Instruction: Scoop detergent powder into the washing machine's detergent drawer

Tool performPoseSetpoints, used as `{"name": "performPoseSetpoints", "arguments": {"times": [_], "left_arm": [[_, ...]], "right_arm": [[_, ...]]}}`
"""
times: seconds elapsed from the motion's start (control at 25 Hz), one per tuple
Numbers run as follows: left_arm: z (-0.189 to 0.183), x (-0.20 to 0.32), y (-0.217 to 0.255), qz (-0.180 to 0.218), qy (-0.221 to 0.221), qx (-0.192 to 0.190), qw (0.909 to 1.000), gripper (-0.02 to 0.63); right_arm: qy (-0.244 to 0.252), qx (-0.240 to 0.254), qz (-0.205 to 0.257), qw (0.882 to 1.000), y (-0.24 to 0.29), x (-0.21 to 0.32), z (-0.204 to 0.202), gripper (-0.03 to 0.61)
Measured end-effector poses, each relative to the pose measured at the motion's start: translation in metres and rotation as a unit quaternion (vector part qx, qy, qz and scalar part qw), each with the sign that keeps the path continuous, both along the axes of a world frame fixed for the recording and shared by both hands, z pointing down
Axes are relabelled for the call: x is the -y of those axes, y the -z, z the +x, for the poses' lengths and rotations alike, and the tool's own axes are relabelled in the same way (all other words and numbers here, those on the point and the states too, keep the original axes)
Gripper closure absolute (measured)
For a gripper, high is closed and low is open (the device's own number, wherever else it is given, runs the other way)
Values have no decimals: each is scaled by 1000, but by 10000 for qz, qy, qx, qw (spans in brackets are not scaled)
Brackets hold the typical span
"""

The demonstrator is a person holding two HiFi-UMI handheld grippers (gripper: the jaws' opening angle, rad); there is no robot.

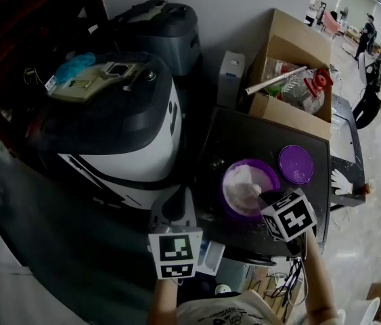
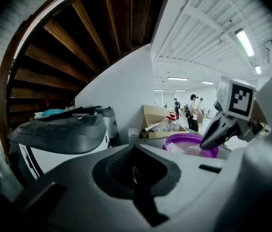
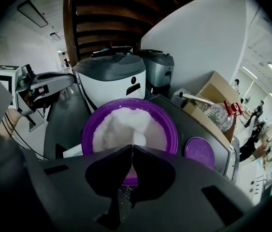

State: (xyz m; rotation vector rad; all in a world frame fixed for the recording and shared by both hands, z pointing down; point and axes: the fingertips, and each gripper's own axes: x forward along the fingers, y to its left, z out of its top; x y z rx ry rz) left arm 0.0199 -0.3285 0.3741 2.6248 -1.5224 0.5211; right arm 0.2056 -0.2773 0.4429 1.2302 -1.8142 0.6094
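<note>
Evidently mid-scoop, the right gripper (image 3: 132,148) clamps its jaws on a white scoop (image 3: 136,138) in the purple bowl (image 3: 90,124) of powder (image 3: 119,122), the left gripper (image 2: 135,169) closed and empty; next, a level lift out.

The bowl (image 3: 88,129) and lid (image 3: 202,151) are glossy purple plastic. The detergent powder (image 3: 121,122) looks white, grainy and matt; the scoop (image 3: 136,138) is smooth pale plastic. The washing machine (image 1: 136,158) has shiny white and dark grey plastic. The box (image 1: 292,53) is matt brown cardboard.
</note>
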Motion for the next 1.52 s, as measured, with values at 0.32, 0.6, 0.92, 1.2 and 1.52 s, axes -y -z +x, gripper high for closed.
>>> {"name": "performPoseSetpoints", "arguments": {"times": [0.32,0.6,0.92,1.2,1.52], "left_arm": [[0,-1,1,3,7,-16,10000,611],[0,-2,-3,-38,47,-36,10000,611],[-3,-3,-2,-41,112,-45,9999,611],[-5,-7,-1,-19,130,-40,9999,612],[-2,-13,5,39,145,-68,9999,611]], "right_arm": [[208,196,-149,9995,1,-2,-9,557],[380,224,-253,9987,-2,-2,-15,557],[147,745,-269,9968,1,-1,-15,557],[-20,1096,-194,9938,6,-2,-15,557],[-324,1600,-103,9865,10,-6,-14,557]]}}
